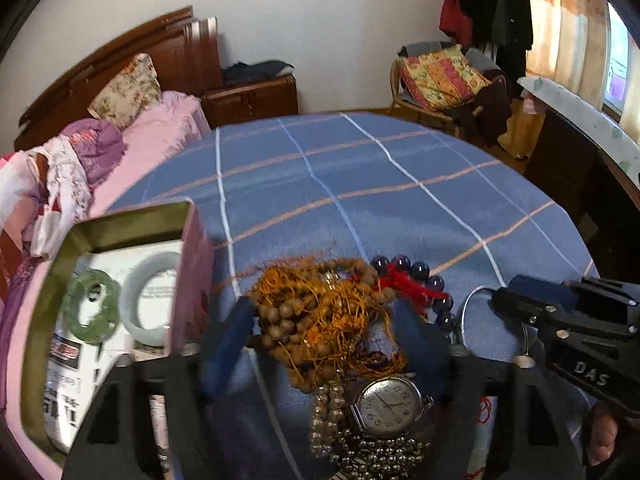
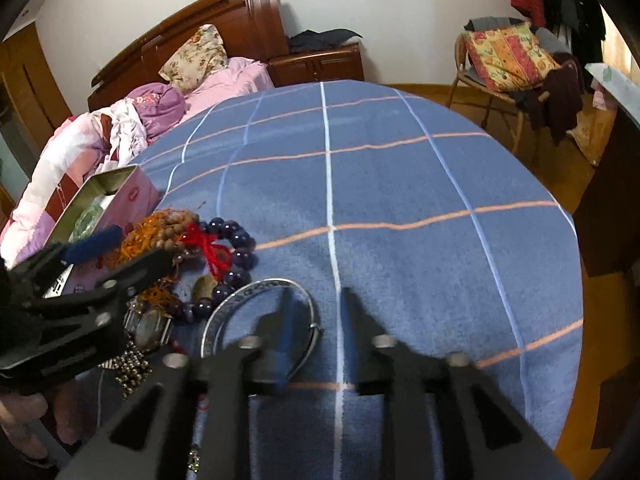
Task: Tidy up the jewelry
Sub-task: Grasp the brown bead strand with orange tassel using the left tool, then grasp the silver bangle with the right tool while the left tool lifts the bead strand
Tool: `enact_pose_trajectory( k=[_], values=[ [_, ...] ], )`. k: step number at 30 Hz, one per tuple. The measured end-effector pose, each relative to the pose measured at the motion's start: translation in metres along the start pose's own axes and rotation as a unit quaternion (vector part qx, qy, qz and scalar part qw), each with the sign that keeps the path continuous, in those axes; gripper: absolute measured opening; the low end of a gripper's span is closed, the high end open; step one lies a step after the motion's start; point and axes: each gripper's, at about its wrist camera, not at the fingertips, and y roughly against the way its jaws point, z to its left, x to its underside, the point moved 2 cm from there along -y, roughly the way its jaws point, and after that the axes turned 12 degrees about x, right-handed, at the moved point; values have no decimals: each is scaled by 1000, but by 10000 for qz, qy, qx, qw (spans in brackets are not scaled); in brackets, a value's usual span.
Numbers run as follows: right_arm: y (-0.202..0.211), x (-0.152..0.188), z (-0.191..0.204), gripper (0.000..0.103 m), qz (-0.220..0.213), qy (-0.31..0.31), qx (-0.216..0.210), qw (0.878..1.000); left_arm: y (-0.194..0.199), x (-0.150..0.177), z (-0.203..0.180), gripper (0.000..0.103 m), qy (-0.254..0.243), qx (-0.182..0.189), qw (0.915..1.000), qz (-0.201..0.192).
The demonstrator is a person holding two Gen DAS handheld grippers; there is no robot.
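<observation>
A jewelry pile lies on the blue checked tablecloth [image 1: 360, 184]: a brown wooden bead string with orange tassels [image 1: 316, 312], dark purple beads [image 1: 424, 276] tied with red thread, a wristwatch [image 1: 390, 404], metal bead chains [image 1: 380, 452] and a silver bangle [image 2: 260, 320]. My left gripper [image 1: 324, 344] is open, its blue fingers either side of the wooden beads. My right gripper [image 2: 316, 320] is open, its left finger inside the bangle's ring. An open pink tin [image 1: 120, 300] at the left holds a green jade bangle [image 1: 92, 308] and a pale bangle [image 1: 152, 300].
A bed with pink bedding [image 2: 80, 152] lies behind the table at the left. A chair with a patterned cushion [image 2: 508, 56] stands at the back right. A dark cabinet [image 1: 600, 184] stands close to the table's right edge.
</observation>
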Motion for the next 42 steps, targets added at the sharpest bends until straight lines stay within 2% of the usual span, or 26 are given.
enact_pose_trajectory(
  k=[3, 5, 8, 9, 12, 19, 25, 28, 31, 32, 33, 35, 42],
  values=[
    [1, 1, 3, 30, -1, 108, 21, 9999, -1, 3, -2, 56, -133, -129, 9998, -59],
    [1, 1, 7, 29, -1, 222, 37, 9997, 0, 3, -1, 45, -71, 16, 9999, -124],
    [1, 1, 13, 22, 1, 369, 61, 9993, 4, 2, 5, 32, 28, 138, 9996, -252],
    [0, 0, 15, 17, 6, 425, 71, 9991, 7, 2, 4, 18, 15, 197, 9993, -327],
    [0, 1, 18, 10, -4, 517, 57, 9986, 12, 1, 0, 18, -69, 235, 9986, -462],
    [5, 0, 16, 8, -154, 347, 45, 9993, 20, -2, 8, 18, 116, 175, 9970, -751],
    [15, -1, 16, 6, -416, 264, 58, 9988, 31, -1, 6, 18, 30, 70, 9945, -1044],
    [10, -2, 20, 6, -324, 339, 92, 9989, 32, -2, 5, 18, -17, 38, 9942, -1070],
    [10, -3, 19, 7, -328, 299, 141, 9989, 32, -3, 6, 18, -4, 27, 9940, -1089],
    [10, -3, 17, 10, -314, 267, 156, 9990, 30, -3, 6, 18, 0, 15, 9943, -1069],
    [8, -3, 16, 19, -264, 225, 182, 9992, 28, -3, 6, 18, 8, 6, 9947, -1028],
    [7, -3, 15, 25, -219, 211, 177, 9994, 26, -3, 7, 18, 36, -7, 9953, -972],
    [6, -1, 24, 25, -176, 418, 253, 9986, 26, -3, 8, 18, 95, 20, 9949, -1006]
  ],
)
